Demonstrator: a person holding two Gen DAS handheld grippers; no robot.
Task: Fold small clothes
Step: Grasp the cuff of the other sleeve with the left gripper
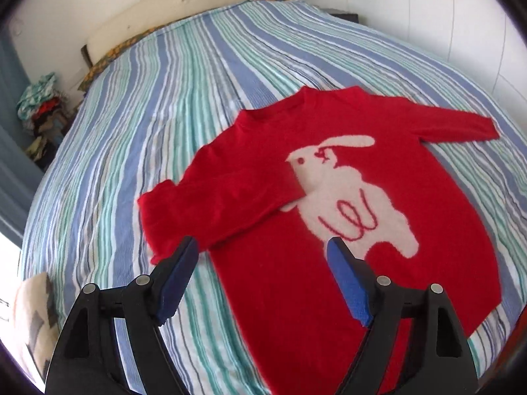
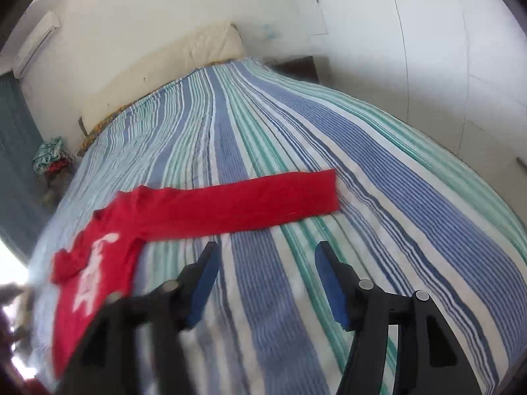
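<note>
Bright daylight blows out the lower left of both fisheye views; edges curve hard; right wrist view's left side is motion-smeared.

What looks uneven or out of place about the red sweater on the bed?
The red sweater lies lopsided: its left sleeve is folded across the chest over the white animal motif, while the right sleeve is stretched straight out on the striped bedspread.

Sweater (image 1: 329, 197): fuzzy red knit. Bedspread (image 1: 164, 98): woven striped cloth, slightly ribbed. Gripper fingers (image 1: 349, 283): matt black plastic, blue pads.
</note>
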